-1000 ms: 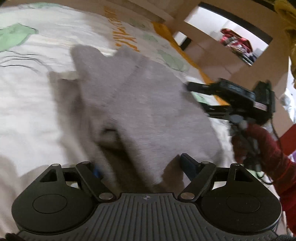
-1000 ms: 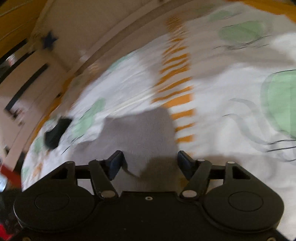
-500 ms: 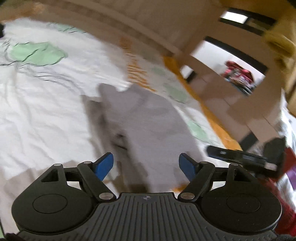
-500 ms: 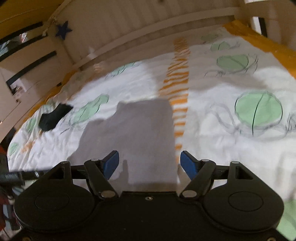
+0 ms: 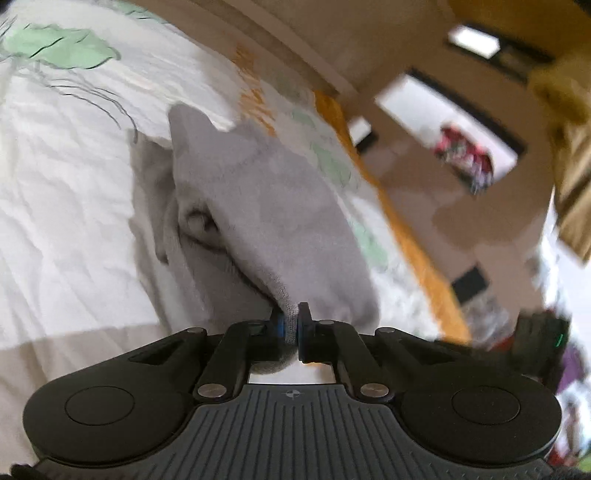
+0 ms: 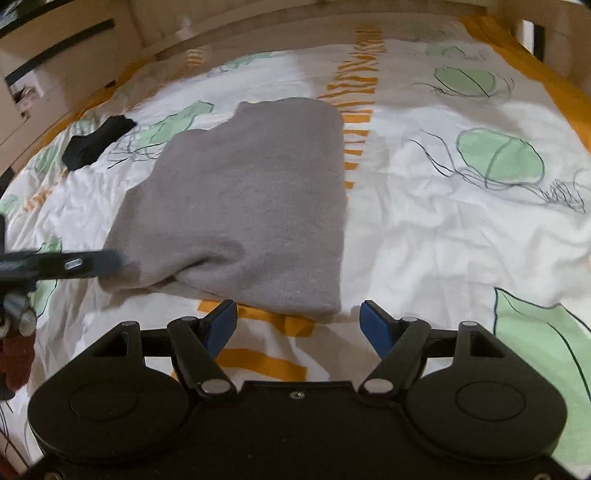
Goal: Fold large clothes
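Left wrist view: left hand-held gripper (image 5: 291, 326) clenched on near corner of folded grey knit garment (image 5: 258, 206) on patterned white bedsheet (image 5: 66, 206). Right hand-held gripper (image 6: 295, 325) released, garment just ahead.

A bedroom in a home is shown. A bed (image 6: 443, 229) fills most of both views, covered by a white sheet (image 6: 424, 258) printed with green leaf-like shapes and orange stripes. A pale wooden bed frame (image 6: 295, 33) is seen along the far edge of the bed, and an orange border is seen along its side edges. A grey garment (image 6: 251, 206) is laid out near the middle of the bed, and a small black item of clothing (image 6: 92, 144) is left towards the far left corner. Beyond the bed, beige furniture with open shelf compartments (image 5: 443, 110) is seen, blurred, with colourful things stored inside.
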The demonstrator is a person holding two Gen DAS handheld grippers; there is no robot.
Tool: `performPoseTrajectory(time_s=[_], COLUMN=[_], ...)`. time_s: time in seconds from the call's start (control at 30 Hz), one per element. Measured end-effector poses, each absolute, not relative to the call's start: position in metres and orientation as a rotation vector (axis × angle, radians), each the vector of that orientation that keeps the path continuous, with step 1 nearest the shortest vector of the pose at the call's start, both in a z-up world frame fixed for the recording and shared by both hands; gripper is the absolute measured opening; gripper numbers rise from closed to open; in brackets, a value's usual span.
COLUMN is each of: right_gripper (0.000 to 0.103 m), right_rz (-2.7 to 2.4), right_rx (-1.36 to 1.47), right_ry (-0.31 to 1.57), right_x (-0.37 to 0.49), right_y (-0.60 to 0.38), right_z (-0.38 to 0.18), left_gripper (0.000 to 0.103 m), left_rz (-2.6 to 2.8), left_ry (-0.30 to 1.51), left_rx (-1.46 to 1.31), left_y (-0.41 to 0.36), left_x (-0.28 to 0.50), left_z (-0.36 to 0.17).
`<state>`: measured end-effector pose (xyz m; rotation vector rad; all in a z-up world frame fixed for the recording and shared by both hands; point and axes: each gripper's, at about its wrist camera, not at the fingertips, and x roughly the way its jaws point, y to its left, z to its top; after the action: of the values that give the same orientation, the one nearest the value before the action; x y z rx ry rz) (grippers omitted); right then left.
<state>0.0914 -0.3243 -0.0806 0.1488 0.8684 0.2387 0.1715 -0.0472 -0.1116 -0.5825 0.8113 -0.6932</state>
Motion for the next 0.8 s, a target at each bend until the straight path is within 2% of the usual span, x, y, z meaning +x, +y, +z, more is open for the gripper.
performPoseTrajectory(time_s=[0.07, 0.33, 0.43, 0.57, 0.8], right_gripper=[0.076, 0.076, 0.076, 0.076, 0.076], right_rz=[0.238, 0.249, 0.250, 0.295, 0.302], right_rx=[0.126, 0.124, 0.047, 0.031, 0.156], right_ry=[0.843, 0.738, 0.790, 0.994, 0.931], right_x=[0.089, 0.106, 0.122, 0.130, 0.116], right_y=[-0.321, -0.314, -0.306, -0.301, -0.320], right_z=[-0.075, -0.060, -0.075, -0.110, -0.084], left_gripper=[0.006, 0.006, 0.006, 0.006, 0.010], left_rz=[-0.683, -0.672, -0.663, -0.633, -0.611], left_ry=[0.803, 0.809, 0.834, 0.884, 0.913], left_rx=[-0.642, -0.596, -0.588, -0.598, -0.543], left_y=[-0.032, -0.023, -0.020, -0.013, -0.013], left_x=[0.176, 0.183, 0.181, 0.183, 0.185], left_z=[-0.109, -0.105, -0.112, -0.126, -0.130])
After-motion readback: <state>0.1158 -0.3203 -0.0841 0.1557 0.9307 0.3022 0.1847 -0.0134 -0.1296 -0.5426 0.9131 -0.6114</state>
